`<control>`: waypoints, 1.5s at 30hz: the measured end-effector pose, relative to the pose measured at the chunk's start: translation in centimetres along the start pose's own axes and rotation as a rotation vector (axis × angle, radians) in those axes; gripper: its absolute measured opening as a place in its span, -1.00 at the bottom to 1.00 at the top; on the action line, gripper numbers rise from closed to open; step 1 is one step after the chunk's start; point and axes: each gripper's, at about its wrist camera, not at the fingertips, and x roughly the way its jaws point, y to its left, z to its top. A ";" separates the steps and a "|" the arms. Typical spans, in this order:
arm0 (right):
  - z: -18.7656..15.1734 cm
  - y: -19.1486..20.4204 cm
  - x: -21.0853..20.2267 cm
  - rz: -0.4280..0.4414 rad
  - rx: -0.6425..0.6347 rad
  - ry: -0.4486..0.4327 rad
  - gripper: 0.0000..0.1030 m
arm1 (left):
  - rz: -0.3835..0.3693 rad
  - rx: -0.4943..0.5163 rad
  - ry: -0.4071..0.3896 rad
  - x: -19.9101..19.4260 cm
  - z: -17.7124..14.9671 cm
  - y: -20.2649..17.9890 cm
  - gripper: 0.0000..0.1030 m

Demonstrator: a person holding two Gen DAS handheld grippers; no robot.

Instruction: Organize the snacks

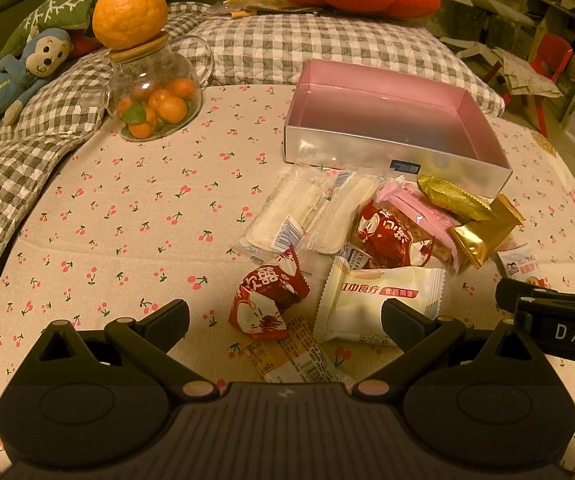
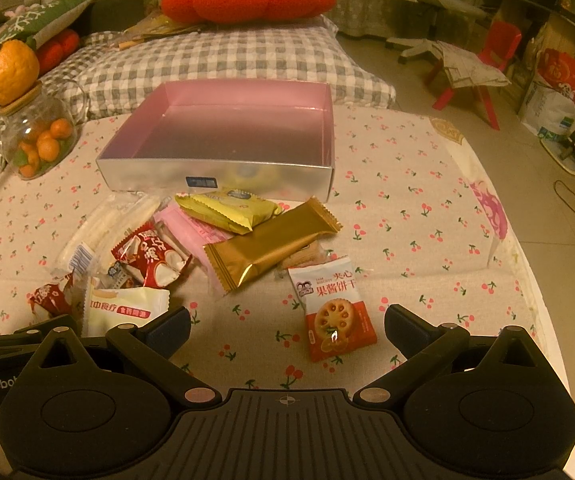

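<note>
The left claw [image 1: 285, 320] hovered with its two fingers spread wide and nothing between them. The right claw [image 2: 287, 324] was likewise spread wide and held nothing. The two sat side by side, the right claw's body just beside the left's right finger [image 1: 405, 322].

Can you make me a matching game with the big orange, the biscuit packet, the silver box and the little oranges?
Things:
1. big orange
2. jam biscuit packet
3. silver box
4. little oranges

Places or states:
A. nothing inside it
B. inside the glass jar
C. on the jar's wooden lid
D. lying between the right gripper fingers

Pairs: 1-C, 2-D, 3-A, 4-B
</note>
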 end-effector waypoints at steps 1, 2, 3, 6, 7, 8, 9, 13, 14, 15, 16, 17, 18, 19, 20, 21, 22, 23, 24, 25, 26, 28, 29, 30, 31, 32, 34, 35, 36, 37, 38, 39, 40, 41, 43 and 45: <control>0.0 0.0 0.0 0.000 0.000 0.000 1.00 | 0.000 0.000 0.000 0.0 0.0 0.0 0.99; 0.1 0.0 0.0 0.000 0.000 0.000 1.00 | 0.000 -0.001 0.001 0.0 0.0 0.0 0.99; 0.0 0.0 0.0 0.000 -0.001 0.000 1.00 | 0.000 0.000 0.000 0.0 0.0 0.0 0.99; 0.1 0.1 0.0 0.000 -0.001 0.000 1.00 | 0.000 0.000 0.000 0.0 0.0 0.0 0.99; 0.1 0.1 0.0 -0.001 -0.001 0.000 1.00 | 0.000 0.000 0.001 0.0 0.0 0.0 0.99; -0.1 0.0 0.0 -0.001 -0.001 0.000 1.00 | 0.000 0.000 0.001 0.0 0.0 0.0 0.99; 0.0 0.0 0.0 -0.001 -0.001 0.000 1.00 | 0.001 0.000 0.001 0.0 0.0 0.0 0.99; 0.0 0.1 -0.1 -0.001 -0.001 0.002 1.00 | 0.000 0.000 0.001 0.0 0.0 0.0 0.99; -0.1 0.0 0.1 0.000 0.000 0.003 1.00 | 0.000 0.000 0.002 0.0 0.0 0.0 0.99; -0.2 0.0 0.2 0.000 0.000 0.005 1.00 | 0.000 0.001 0.002 0.0 0.0 0.0 0.99; -0.4 -0.1 0.4 0.000 0.000 0.007 1.00 | 0.000 0.001 0.004 0.0 0.0 0.0 0.99; -0.4 -0.2 0.4 0.001 0.001 0.008 1.00 | -0.002 0.002 0.006 0.0 0.0 0.1 0.99; -0.3 -0.2 0.4 0.004 0.004 0.008 1.00 | -0.004 0.003 0.009 0.0 0.0 0.1 0.99; -0.2 -0.2 0.3 0.006 0.007 0.006 1.00 | -0.006 0.003 0.011 0.1 0.0 0.1 0.99; -0.1 -0.2 0.1 0.006 0.008 0.003 1.00 | -0.009 0.004 0.014 0.1 0.0 0.3 0.99; 0.1 -0.2 0.0 0.008 0.008 -0.003 1.00 | -0.012 0.007 0.016 0.5 0.2 0.5 0.99; 0.3 -0.2 -0.3 0.010 0.007 -0.011 1.00 | -0.015 0.011 0.018 0.4 0.4 0.5 0.99; 0.5 -0.3 -0.5 0.013 0.006 -0.020 1.00 | -0.018 0.015 0.019 0.5 0.6 0.7 0.99; 0.6 -0.3 -0.7 0.019 0.006 -0.025 1.00 | -0.019 0.020 0.020 0.5 0.8 0.8 0.99; 1.0 -0.4 -0.9 0.034 0.007 -0.023 1.00 | -0.020 0.024 0.023 0.6 0.7 0.9 0.99; 1.3 -0.5 -1.0 0.055 0.008 -0.012 1.00 | -0.020 0.026 0.023 0.7 0.8 1.2 0.99; 2.0 -0.7 -0.7 0.097 0.011 0.050 1.00 | -0.014 0.029 0.021 0.9 1.1 1.7 0.99; 2.3 -0.8 -0.5 0.119 0.018 0.083 1.00 | -0.011 0.030 0.023 1.0 1.2 1.9 0.98; 2.5 -1.0 -0.3 0.148 0.019 0.102 1.00 | -0.010 0.030 0.028 1.1 1.3 2.1 0.98; 2.7 -1.0 -0.3 0.172 0.021 0.114 1.00 | -0.011 0.031 0.035 1.3 1.4 2.4 0.98; 2.8 -1.1 -0.2 0.187 0.028 0.123 1.00 | -0.013 0.032 0.043 1.4 1.5 2.6 0.97; 3.1 -1.4 -0.3 0.216 0.042 0.128 1.00 | -0.024 0.036 0.063 1.6 1.8 3.0 0.97; 3.2 -1.5 -0.4 0.232 0.049 0.129 1.00 | -0.030 0.037 0.074 1.7 1.9 3.1 0.97; 3.3 -1.5 -0.4 0.250 0.054 0.131 1.00 | -0.031 0.033 0.086 1.8 2.0 3.5 0.97; 3.4 -1.5 -0.5 0.267 0.054 0.134 1.00 | -0.025 0.031 0.090 1.8 2.1 3.6 0.97; 3.5 -1.5 -0.4 0.281 0.051 0.138 1.00 | -0.019 0.027 0.093 1.9 2.2 3.9 0.97; 3.5 -1.4 -0.4 0.294 0.045 0.140 1.00 | -0.015 0.021 0.096 1.9 2.2 4.3 0.97; 3.5 -1.2 -0.2 0.308 0.036 0.143 1.00 | -0.014 0.014 0.101 2.1 2.3 4.6 0.97; 3.6 -1.1 0.0 0.322 0.027 0.149 1.00 | -0.012 0.003 0.108 2.2 2.3 5.0 0.96; 3.5 -0.7 0.6 0.380 0.009 0.170 1.00 | -0.020 -0.027 0.122 2.6 2.3 5.8 0.91; 3.4 -0.2 1.3 0.448 0.014 0.195 1.00 | -0.049 -0.062 0.123 2.9 2.0 6.5 0.85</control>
